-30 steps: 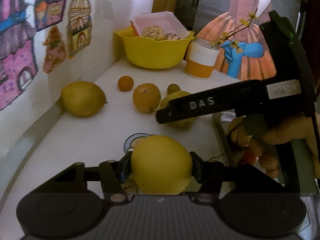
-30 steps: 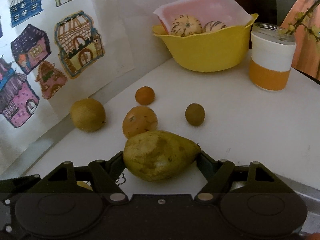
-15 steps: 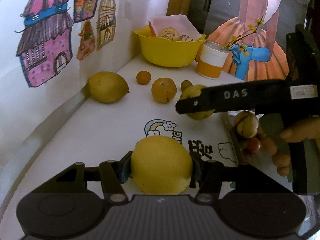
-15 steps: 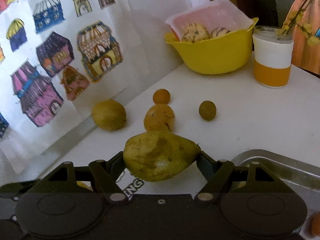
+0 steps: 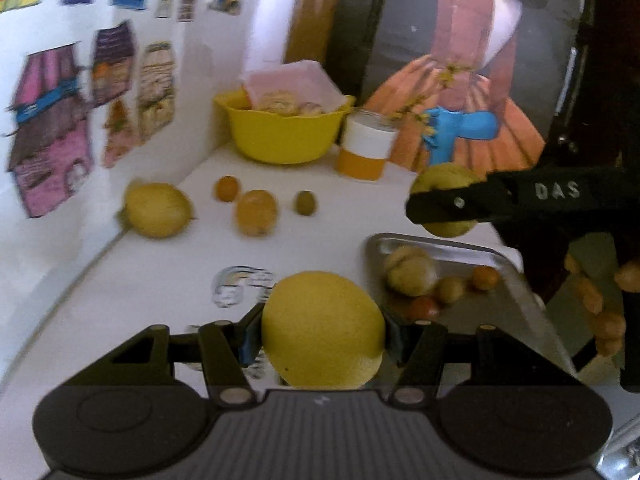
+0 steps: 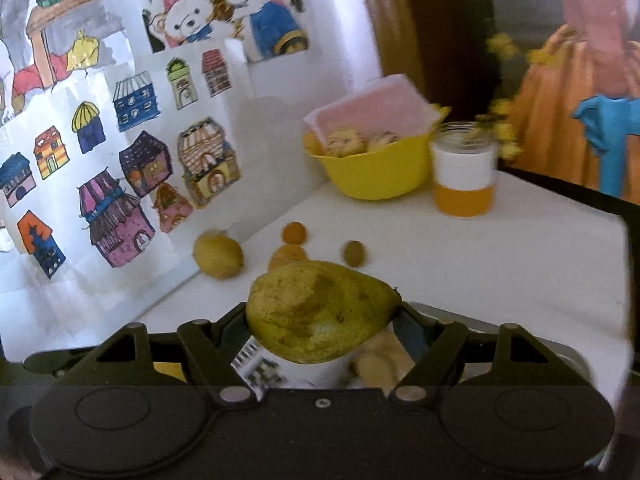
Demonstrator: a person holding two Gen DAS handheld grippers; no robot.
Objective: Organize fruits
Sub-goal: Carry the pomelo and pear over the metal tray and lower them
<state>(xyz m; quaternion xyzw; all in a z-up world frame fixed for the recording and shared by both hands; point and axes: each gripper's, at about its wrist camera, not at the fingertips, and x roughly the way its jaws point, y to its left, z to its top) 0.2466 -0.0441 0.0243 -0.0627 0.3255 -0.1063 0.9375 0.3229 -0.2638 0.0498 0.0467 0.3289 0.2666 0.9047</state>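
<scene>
My left gripper [image 5: 322, 330] clamps a lemon [image 5: 323, 330]. My right gripper [image 6: 322, 314] grips a pear [image 6: 320, 312] above the metal tray [image 5: 516, 280].

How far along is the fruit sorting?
Partway. A few small fruits already lie in the metal tray. The left gripper holds a lemon, the right gripper a pear. Four fruits remain on the table, including a second lemon and an orange.

1. A white wall [image 6: 280, 92] on the left carries coloured drawings of houses [image 6: 116, 216] and cartoon animals [image 6: 224, 4].
2. A white worktop [image 5: 160, 264] meets that wall.
3. Behind stands a picture of a figure in an orange dress [image 5: 472, 92], beside a brown wooden strip [image 5: 308, 12].
4. Light is soft and even.
</scene>
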